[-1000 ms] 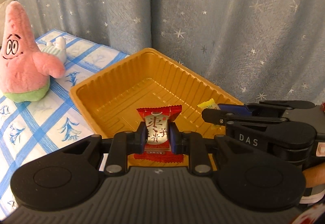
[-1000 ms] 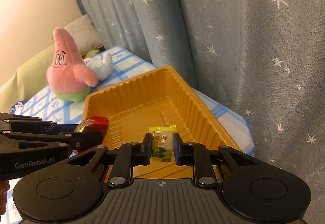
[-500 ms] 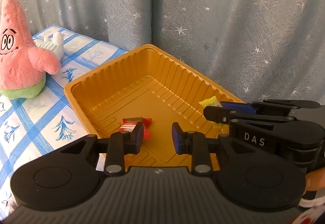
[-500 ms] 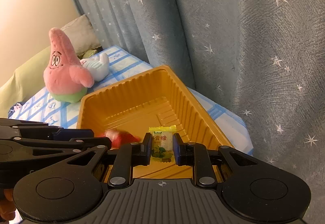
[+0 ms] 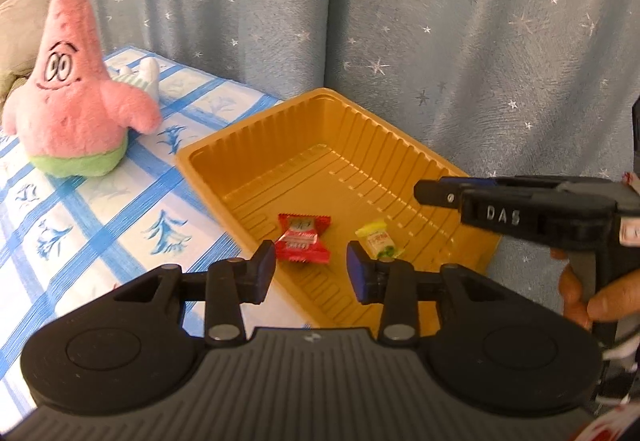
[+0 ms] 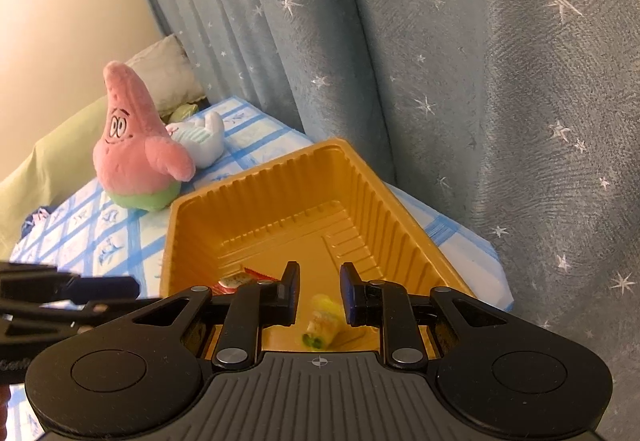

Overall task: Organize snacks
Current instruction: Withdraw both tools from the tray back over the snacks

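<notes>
A golden plastic tray (image 5: 280,129) (image 6: 272,177) sits on the blue-checked cloth. A red snack packet (image 5: 303,237) lies on the tray floor; only its edge shows in the right wrist view (image 6: 244,279). A yellow snack packet (image 5: 379,243) (image 6: 320,319) lies beside it, blurred in the right wrist view. My left gripper (image 5: 312,271) is open and empty above the tray's near edge. My right gripper (image 6: 319,293) is open and empty just above the yellow packet; it also shows from the side in the left wrist view (image 5: 436,193).
A pink starfish plush (image 5: 72,109) (image 6: 136,149) stands on the cloth (image 5: 100,217) left of the tray, with a small white plush (image 6: 200,137) behind it. A starred grey curtain (image 5: 440,21) hangs close behind the tray. A pillow (image 6: 168,77) lies far left.
Both grippers opened. The red packet dropped from the left gripper into the tray, then the yellow packet dropped from the right gripper. Both grippers have pulled back and up a little.
</notes>
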### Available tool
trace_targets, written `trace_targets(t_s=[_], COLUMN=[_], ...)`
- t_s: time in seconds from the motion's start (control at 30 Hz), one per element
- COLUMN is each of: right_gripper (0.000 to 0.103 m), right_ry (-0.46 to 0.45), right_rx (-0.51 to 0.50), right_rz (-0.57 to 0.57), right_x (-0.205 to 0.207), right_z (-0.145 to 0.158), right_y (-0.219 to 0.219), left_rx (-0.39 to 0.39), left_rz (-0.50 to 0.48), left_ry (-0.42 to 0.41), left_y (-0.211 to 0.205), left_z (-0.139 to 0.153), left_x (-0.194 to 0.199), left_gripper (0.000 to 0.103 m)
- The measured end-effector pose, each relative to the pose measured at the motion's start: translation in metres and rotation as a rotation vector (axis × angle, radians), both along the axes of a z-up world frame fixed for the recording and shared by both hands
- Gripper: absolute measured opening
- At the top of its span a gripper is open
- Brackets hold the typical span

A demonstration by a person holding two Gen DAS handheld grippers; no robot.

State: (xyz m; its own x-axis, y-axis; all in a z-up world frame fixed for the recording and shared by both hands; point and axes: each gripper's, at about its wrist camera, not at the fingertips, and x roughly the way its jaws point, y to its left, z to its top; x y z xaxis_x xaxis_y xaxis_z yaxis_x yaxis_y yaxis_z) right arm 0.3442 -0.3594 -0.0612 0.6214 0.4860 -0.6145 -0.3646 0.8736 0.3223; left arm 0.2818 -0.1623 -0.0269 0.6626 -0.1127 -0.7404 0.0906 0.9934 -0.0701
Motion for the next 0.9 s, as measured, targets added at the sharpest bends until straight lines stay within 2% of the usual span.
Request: trace_targets(t_s=[0.07, 0.13, 0.5, 0.9], right_gripper=[0.054, 0.062, 0.063, 0.063], right_ry=[-0.003, -0.028, -0.026, 0.0], right_rx=[0.009, 0.022, 0.076, 0.096], right_rz=[0.004, -0.002, 0.039, 0.101], right_x=[-0.004, -0.013, -0.075, -0.139], right_z=[0.003, 0.008, 0.025, 0.034], right_y=[-0.001, -0.003, -0.007, 0.005], left_rx=[-0.001, 0.0, 0.0, 0.001], left_rz=[0.011, 0.021, 0.078, 0.167], left_ry=[-0.004, -0.006, -0.003, 0.013], left_y=[0.006, 0.012, 0.045, 0.071], left_z=[0.002, 0.005, 0.016, 0.017], left_x=[-0.009, -0.018, -0.088, -0.166], left_gripper=[0.04, 0.043, 0.052, 0.052])
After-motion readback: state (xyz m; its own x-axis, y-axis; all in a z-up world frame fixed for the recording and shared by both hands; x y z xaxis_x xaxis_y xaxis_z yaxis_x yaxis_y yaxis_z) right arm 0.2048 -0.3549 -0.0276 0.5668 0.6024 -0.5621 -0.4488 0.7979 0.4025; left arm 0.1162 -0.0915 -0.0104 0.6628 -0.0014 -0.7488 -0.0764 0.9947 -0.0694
